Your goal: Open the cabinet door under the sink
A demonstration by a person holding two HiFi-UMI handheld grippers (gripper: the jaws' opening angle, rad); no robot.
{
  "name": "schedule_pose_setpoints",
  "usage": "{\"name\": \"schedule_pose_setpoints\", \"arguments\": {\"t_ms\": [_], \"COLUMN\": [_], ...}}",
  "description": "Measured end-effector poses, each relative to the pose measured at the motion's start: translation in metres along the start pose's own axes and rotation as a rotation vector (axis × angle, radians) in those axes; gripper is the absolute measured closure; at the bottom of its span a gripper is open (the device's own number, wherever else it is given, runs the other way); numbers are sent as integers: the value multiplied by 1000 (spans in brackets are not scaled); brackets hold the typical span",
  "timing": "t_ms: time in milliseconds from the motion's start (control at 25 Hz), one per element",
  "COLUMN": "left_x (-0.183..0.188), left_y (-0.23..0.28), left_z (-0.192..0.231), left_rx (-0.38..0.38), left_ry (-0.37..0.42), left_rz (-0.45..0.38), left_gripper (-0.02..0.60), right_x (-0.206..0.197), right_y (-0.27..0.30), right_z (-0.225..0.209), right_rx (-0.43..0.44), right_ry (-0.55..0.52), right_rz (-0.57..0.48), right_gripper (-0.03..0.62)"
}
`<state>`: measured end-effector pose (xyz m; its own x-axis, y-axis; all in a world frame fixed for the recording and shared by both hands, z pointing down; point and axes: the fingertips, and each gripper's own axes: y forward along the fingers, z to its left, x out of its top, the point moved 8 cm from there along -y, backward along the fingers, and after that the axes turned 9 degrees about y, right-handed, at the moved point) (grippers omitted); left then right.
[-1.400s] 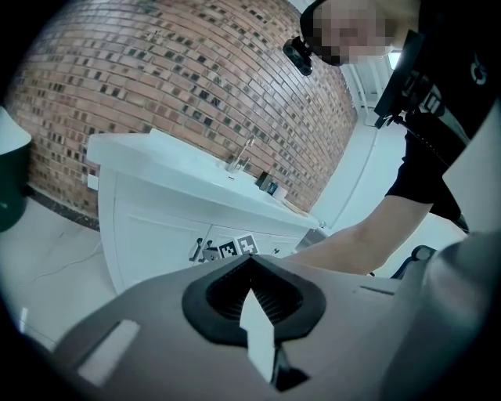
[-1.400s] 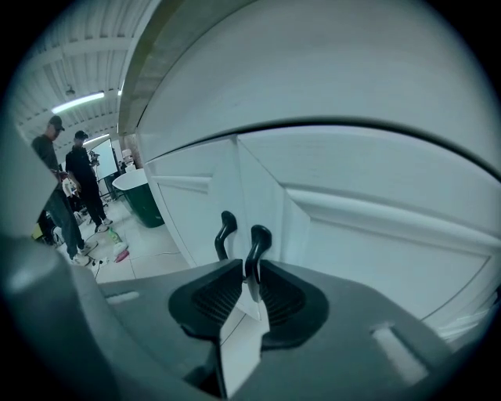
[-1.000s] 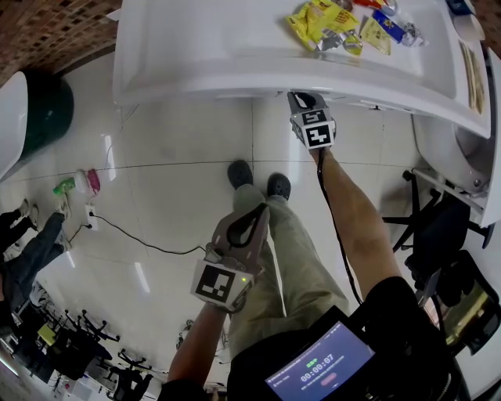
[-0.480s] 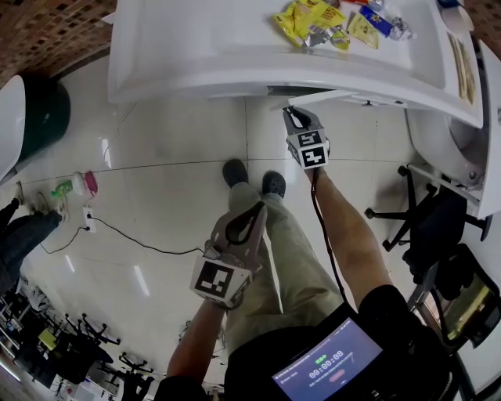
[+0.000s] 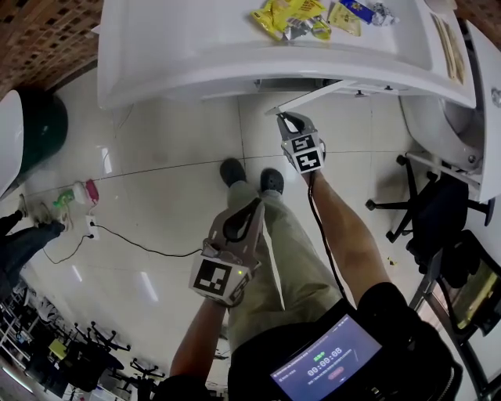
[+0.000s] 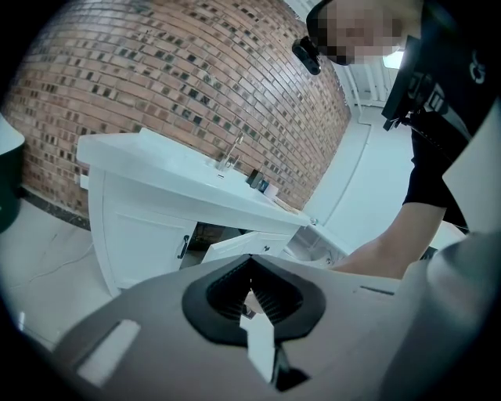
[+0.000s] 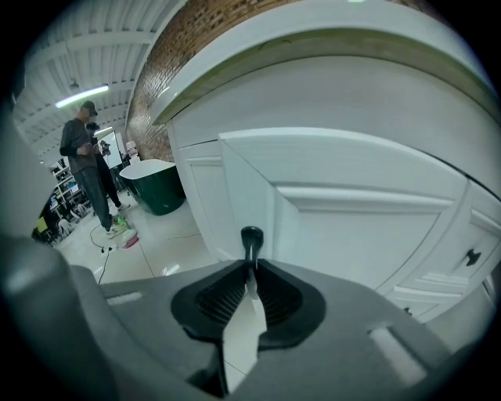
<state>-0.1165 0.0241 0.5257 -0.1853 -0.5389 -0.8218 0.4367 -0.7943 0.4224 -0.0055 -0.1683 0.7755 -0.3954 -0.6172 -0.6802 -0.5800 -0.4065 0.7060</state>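
Note:
The white sink cabinet [image 5: 196,70] fills the top of the head view. Its door [image 5: 313,95] stands partly swung out, seen edge-on. My right gripper [image 5: 284,119] is shut on the door's black handle [image 7: 250,238], which sticks up between the jaws in the right gripper view, with the white door panel [image 7: 352,211] just behind it. My left gripper [image 5: 252,207] hangs low by the person's leg, shut with nothing in it. In the left gripper view the opened door [image 6: 235,244] shows under the counter, far from the left gripper [image 6: 250,272].
Snack packets [image 5: 290,16] lie on the counter. A dark green tub [image 5: 31,117] stands at the left, with bottles [image 5: 78,192] and a cable [image 5: 133,239] on the floor. A black office chair [image 5: 423,211] is at the right. A person [image 7: 84,160] stands far off.
The cabinet door has swung out from shut to partly open. My right gripper has drawn back from the cabinet with the handle. The left gripper has hardly moved.

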Motion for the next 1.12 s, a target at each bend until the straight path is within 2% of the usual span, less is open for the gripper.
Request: {"name": "schedule_pose_setpoints", "arguments": {"t_ms": [440, 760, 1120], "left_x": [-4, -3, -2], "left_y": [2, 10, 22], "left_z": [-18, -25, -36], "left_rx": [-45, -86, -140], "left_ry": [8, 24, 44], "left_rz": [11, 25, 47], "left_gripper": [565, 565, 565], "right_x": [-29, -47, -76], "right_y": [-32, -51, -83], "right_z": [-1, -6, -20], "right_rx": [-13, 1, -33], "right_ry": [16, -24, 7], "right_rz": [20, 54, 55], "right_gripper": [560, 562, 562]}}
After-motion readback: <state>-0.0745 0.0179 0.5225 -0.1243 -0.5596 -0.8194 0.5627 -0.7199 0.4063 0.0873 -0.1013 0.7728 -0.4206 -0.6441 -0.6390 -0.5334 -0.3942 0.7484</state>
